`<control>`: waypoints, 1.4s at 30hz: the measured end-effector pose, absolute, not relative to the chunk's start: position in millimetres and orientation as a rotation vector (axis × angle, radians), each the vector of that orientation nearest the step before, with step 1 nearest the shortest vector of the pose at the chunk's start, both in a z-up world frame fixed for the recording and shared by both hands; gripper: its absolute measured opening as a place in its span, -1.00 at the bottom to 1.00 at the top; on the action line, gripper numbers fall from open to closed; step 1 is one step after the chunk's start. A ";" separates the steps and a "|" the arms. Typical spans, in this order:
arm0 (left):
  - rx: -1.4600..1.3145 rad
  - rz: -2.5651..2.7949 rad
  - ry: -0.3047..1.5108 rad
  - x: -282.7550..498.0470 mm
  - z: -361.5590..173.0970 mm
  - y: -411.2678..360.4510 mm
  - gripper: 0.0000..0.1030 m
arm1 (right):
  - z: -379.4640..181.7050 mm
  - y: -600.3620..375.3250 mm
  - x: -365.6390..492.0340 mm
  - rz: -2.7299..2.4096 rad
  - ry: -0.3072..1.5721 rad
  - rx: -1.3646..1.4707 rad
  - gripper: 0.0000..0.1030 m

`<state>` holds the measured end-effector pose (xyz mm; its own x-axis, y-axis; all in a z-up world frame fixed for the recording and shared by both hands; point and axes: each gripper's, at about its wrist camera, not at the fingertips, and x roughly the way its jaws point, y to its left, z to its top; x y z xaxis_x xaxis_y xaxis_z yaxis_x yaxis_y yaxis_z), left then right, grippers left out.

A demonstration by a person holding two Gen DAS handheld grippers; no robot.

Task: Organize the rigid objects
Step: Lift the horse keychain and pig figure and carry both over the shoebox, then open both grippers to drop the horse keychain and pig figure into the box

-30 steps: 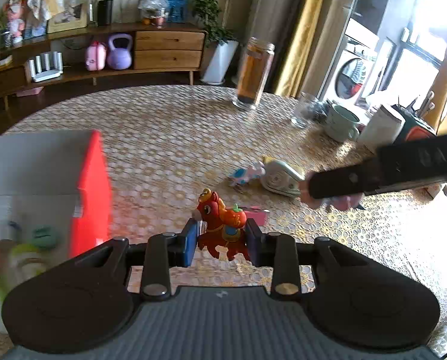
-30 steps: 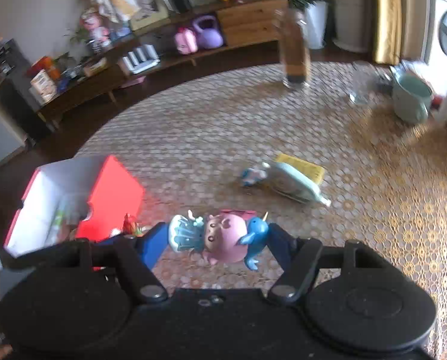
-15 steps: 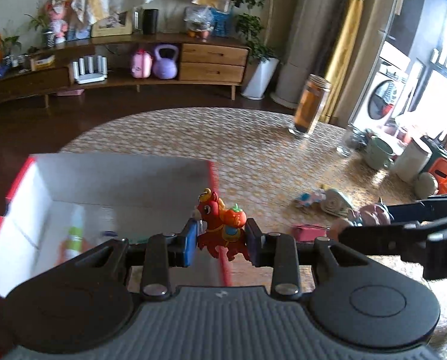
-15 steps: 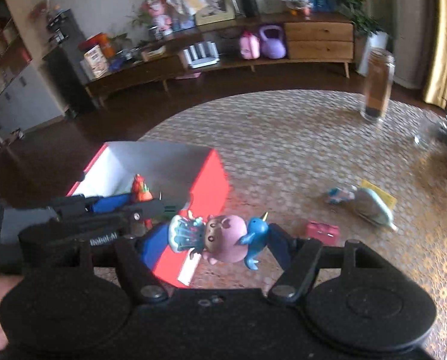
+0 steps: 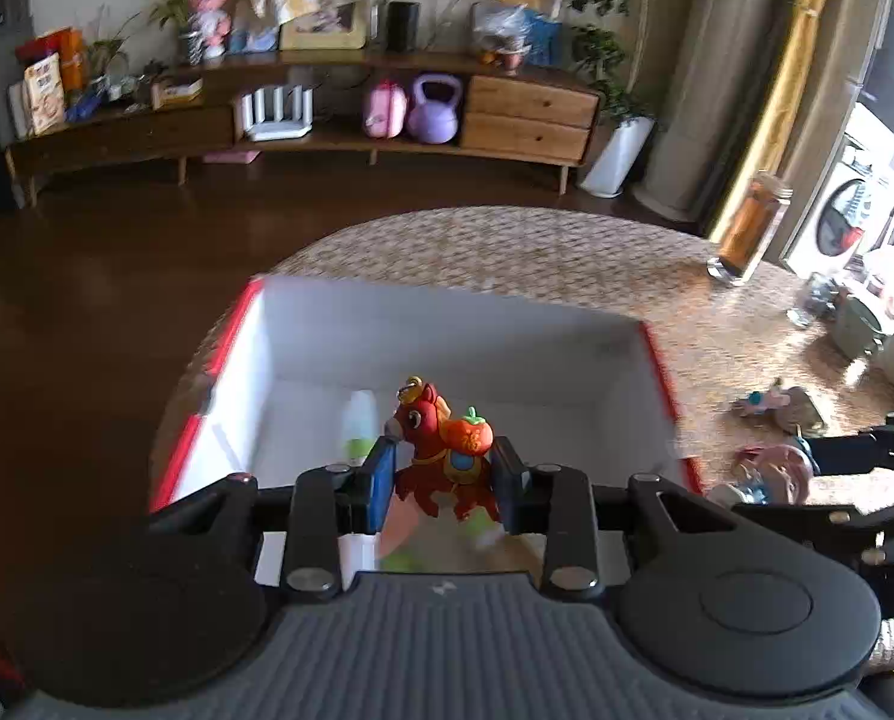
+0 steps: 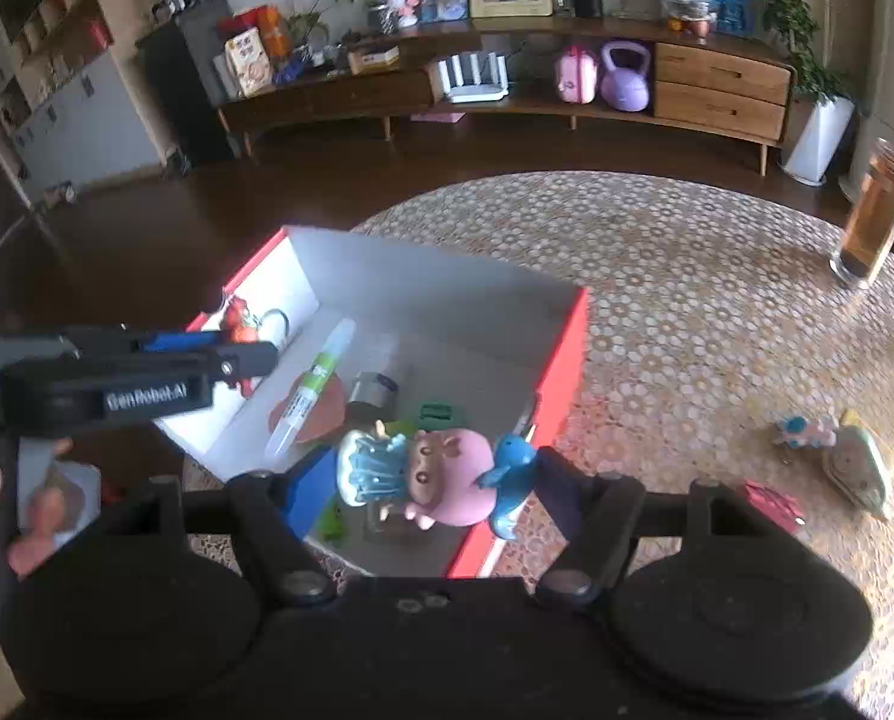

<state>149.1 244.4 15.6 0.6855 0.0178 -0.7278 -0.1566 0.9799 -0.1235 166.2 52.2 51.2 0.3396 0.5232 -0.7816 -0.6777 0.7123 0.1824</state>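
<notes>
Where the left wrist camera looks down, the left gripper (image 5: 444, 471) pinches a small red toy horse with an orange pumpkin on its back (image 5: 441, 450) over the open white-lined red cardboard box (image 5: 447, 330) on the round lace-patterned table (image 5: 537, 246); from the right wrist camera, the right gripper (image 6: 441, 477) clamps a pink pig figurine with blue trim (image 6: 441, 474) above that box's near right corner; a green-and-white tube (image 6: 312, 384) lies inside.

The left claw (image 5: 444, 474) pinches a red toy horse (image 5: 441, 450) carrying an orange fruit, held above the open red-and-white box (image 5: 447, 342) on the lace-covered bench (image 5: 537, 246). The right claw (image 5: 807, 459) grips a pink figure (image 5: 774, 471) beside the box.
</notes>
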 end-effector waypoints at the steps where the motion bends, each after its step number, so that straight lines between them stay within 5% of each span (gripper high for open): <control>1: -0.188 0.100 0.817 149.9 12.9 251.7 -0.36 | 48.3 57.8 165.9 0.789 0.939 -0.201 0.38; 42: 0.023 0.135 1.123 231.5 -68.8 278.4 -0.35 | -30.5 147.1 193.4 0.781 1.028 -0.391 0.42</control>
<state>231.5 278.4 -68.8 0.4261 0.1196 -0.8967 -0.0968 0.9916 0.0862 193.4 147.1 -30.5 0.2860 0.3923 -0.8742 -0.7370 0.6731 0.0610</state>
